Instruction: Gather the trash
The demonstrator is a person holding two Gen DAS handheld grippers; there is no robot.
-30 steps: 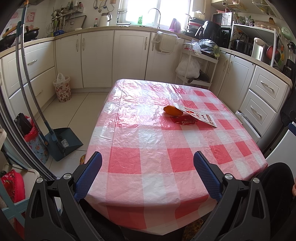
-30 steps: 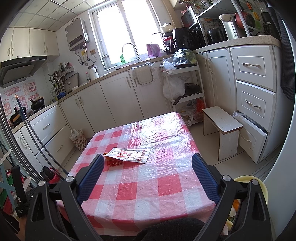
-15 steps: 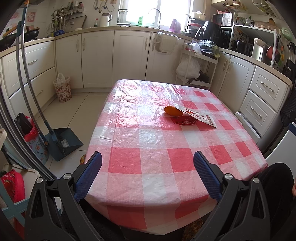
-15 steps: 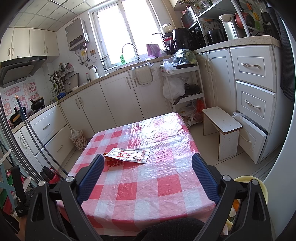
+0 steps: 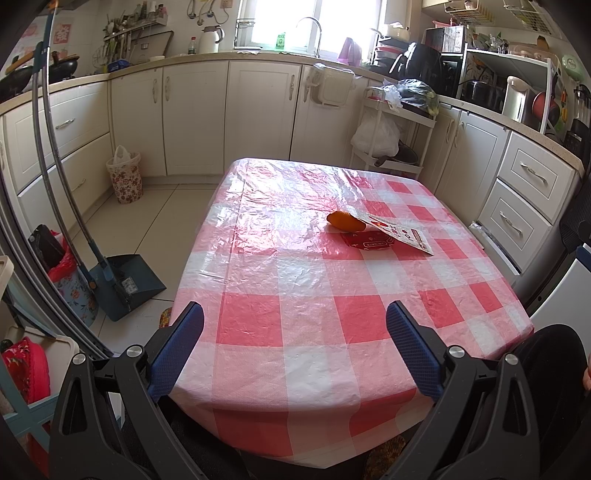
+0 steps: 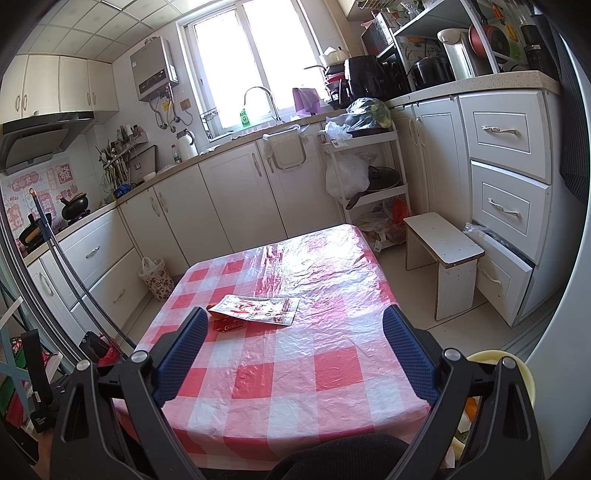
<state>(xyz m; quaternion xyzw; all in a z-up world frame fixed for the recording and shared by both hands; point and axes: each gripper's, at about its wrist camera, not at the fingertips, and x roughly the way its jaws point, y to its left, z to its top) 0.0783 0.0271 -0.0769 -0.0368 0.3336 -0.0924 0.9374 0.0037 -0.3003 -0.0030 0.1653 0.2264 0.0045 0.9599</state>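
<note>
Filling most of both views, the table (image 5: 295,295) wears a red-and-white checked cloth under a crinkled clear plastic sheet that glares near the far end. White cabinets (image 5: 192,118) curve round it, with a sink tap (image 5: 310,29) beneath the window. Both grippers hang level at the near edge, short of the trash and aimed along the tabletop: the left gripper (image 5: 295,343) has its jaws wide apart with nothing between them, and the right gripper (image 6: 295,347), held a little higher, is spread just as wide and also empty. Their fingers are black plastic with blue ribbed pads (image 5: 177,350). The trash lies together past the middle of the table: a flat white printed wrapper (image 5: 395,232) lies tilted, its one end propped on an orange peel (image 5: 341,220), and under it is a small red packet (image 5: 369,242) lying flat on the cloth. Only the left view shows the blue dustpan (image 5: 129,284) on the floor and the peel clearly; in the right view the peel is only a sliver at the wrapper's (image 6: 258,309) edge. Only the right view shows the white stool (image 6: 443,258), a drawer left ajar, and a yellow bin (image 6: 495,360) low beside the right finger. A floral basket (image 5: 125,179) with a bag liner stands by the far cabinets.
</note>
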